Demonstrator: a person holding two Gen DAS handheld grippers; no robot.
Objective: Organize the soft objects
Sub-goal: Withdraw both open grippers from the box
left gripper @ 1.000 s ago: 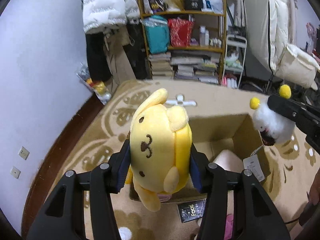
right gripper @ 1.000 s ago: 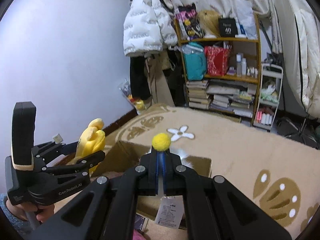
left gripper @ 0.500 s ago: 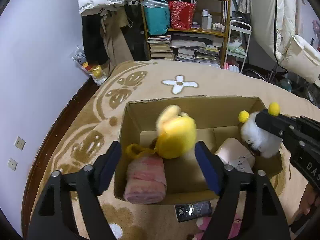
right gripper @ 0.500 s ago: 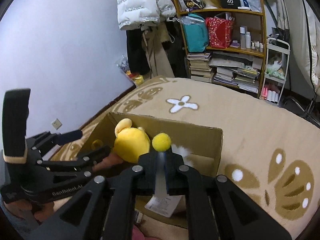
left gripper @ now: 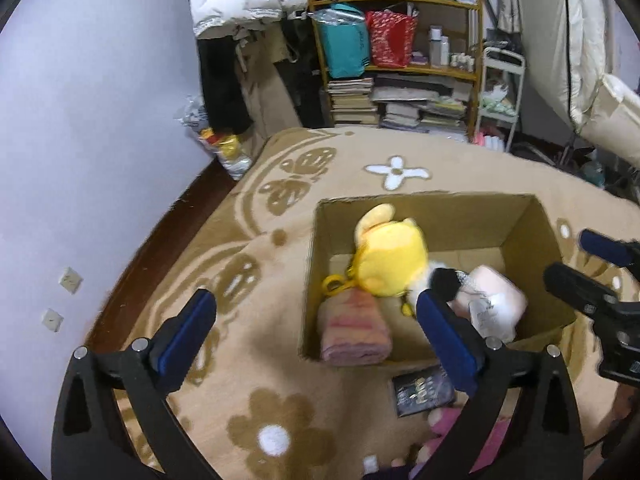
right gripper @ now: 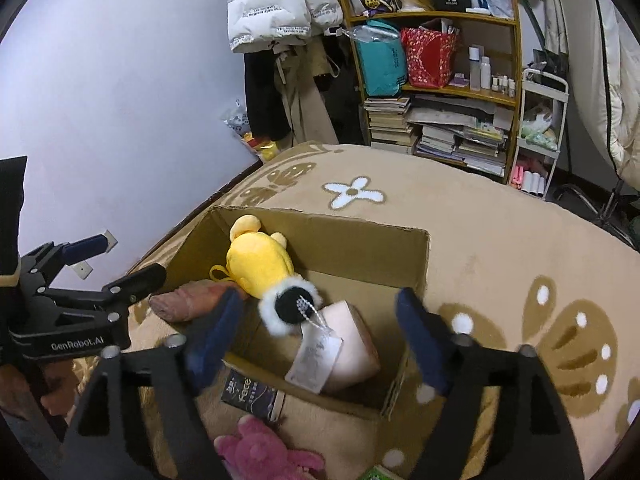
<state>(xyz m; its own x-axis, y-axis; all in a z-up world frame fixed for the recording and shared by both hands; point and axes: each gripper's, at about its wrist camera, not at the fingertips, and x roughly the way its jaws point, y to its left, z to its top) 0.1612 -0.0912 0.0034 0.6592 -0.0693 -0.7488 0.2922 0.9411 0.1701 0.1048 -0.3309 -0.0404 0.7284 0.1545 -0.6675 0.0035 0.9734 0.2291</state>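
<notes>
Two grippers are hanging over the cardboard box (right gripper: 352,240), and neither is holding anything. The left gripper (left gripper: 316,328) is standing with its jaws wide apart after opening, with only the box's near-left corner and the rug showing between them. The right gripper (right gripper: 316,328) has also just been spreading its jaws, and they are standing clear of the toys below.

Nearest the cameras, a pink plush (right gripper: 268,456) is lying on the beige patterned rug (right gripper: 500,240) beside a dark packet (right gripper: 252,396), which is sitting just outside the box's near wall. Inside the box, a pink striped soft roll (left gripper: 354,332) is lying at the near-left corner, and a pale pink soft block (right gripper: 352,344) is sitting toward the right. A white fluffy toy with a black face (right gripper: 290,308) is resting between them, its paper tag (right gripper: 316,356) draping over the block. The yellow dog plush (right gripper: 260,264) is lying behind it, touching the white fluff, ears pointing toward the far wall.

Farther back, a wooden shelf (right gripper: 452,92) is holding stacked books, a teal bag and a red bag, with a white puffer jacket (right gripper: 280,4) hanging to its left.
</notes>
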